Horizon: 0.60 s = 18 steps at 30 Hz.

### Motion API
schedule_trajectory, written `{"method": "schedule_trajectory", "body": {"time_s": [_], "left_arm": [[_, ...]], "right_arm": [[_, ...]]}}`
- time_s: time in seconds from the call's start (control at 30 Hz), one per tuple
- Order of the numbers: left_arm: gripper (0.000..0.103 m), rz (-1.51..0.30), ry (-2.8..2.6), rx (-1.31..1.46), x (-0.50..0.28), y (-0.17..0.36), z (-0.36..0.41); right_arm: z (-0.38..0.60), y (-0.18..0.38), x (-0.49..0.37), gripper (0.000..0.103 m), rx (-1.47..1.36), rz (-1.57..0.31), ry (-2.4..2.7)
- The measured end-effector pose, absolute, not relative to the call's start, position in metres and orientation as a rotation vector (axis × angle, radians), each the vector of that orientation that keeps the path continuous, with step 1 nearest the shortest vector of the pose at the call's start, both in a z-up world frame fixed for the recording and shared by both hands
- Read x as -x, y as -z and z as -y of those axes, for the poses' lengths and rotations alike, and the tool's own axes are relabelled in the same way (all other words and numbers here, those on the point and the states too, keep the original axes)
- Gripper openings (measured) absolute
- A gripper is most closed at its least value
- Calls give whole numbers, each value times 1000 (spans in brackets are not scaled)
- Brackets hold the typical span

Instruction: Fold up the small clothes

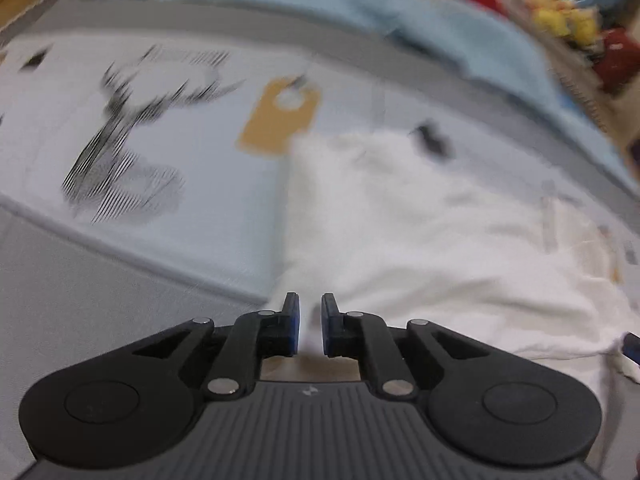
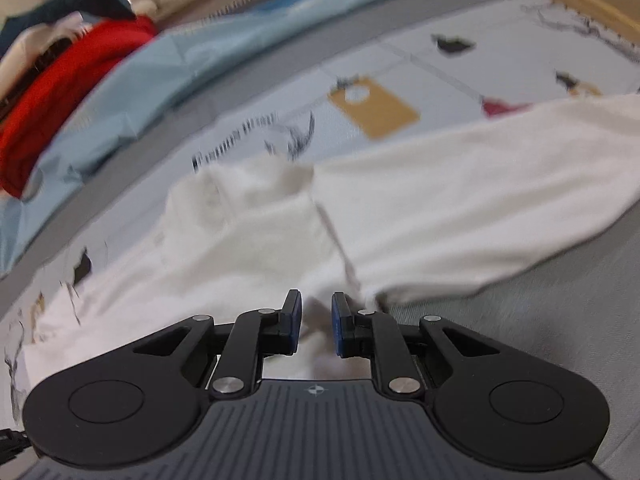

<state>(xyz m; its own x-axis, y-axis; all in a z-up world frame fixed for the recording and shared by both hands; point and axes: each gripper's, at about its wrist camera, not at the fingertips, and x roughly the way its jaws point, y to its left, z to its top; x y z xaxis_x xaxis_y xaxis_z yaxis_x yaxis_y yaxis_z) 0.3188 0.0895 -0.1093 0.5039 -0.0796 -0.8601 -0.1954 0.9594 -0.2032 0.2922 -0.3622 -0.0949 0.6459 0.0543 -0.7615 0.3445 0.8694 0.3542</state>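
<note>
My left gripper (image 1: 310,322) and right gripper (image 2: 316,324) each pinch a near edge of the white garment (image 1: 420,232), fingers closed to a narrow gap on cloth, so the fabric spreading ahead can be carried over together

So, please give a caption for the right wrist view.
Right gripper pinching the edge of a white garment on a printed sheet.

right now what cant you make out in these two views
- Left wrist view: black print on the pale sheet is motion-blurred, unreadable.
- Left wrist view: the white garment runs off the right edge, so its type is unclear.
- Right wrist view: red cloth is blurred and cut by the left edge.
- Both views: whether either gripper actually pinches fabric.
</note>
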Motion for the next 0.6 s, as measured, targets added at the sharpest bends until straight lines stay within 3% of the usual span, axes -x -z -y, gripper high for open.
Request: {"method": "schedule_trajectory", "body": {"time_s": [0.07, 0.13, 0.17, 0.47, 0.53, 0.6], "left_arm": [[11, -1026, -16, 319, -317, 110, -85], [11, -1142, -52, 295, -318, 132, -79], [7, -1188, -82, 274, -317, 144, -79], [13, -1053, 9, 214, -308, 92, -37], [13, -1063, 17, 189, -308, 94, -29], [13, -1064, 17, 176, -308, 96, -23]], "right_arm": [[373, 86, -286, 17, -518, -828, 166], [385, 79, -279, 17, -528, -804, 178], [393, 76, -275, 17, -530, -795, 188], [481, 72, -231, 17, -587, -697, 368], [508, 73, -218, 15, -591, -652, 452], [538, 77, -203, 5, -616, -591, 560]]}}
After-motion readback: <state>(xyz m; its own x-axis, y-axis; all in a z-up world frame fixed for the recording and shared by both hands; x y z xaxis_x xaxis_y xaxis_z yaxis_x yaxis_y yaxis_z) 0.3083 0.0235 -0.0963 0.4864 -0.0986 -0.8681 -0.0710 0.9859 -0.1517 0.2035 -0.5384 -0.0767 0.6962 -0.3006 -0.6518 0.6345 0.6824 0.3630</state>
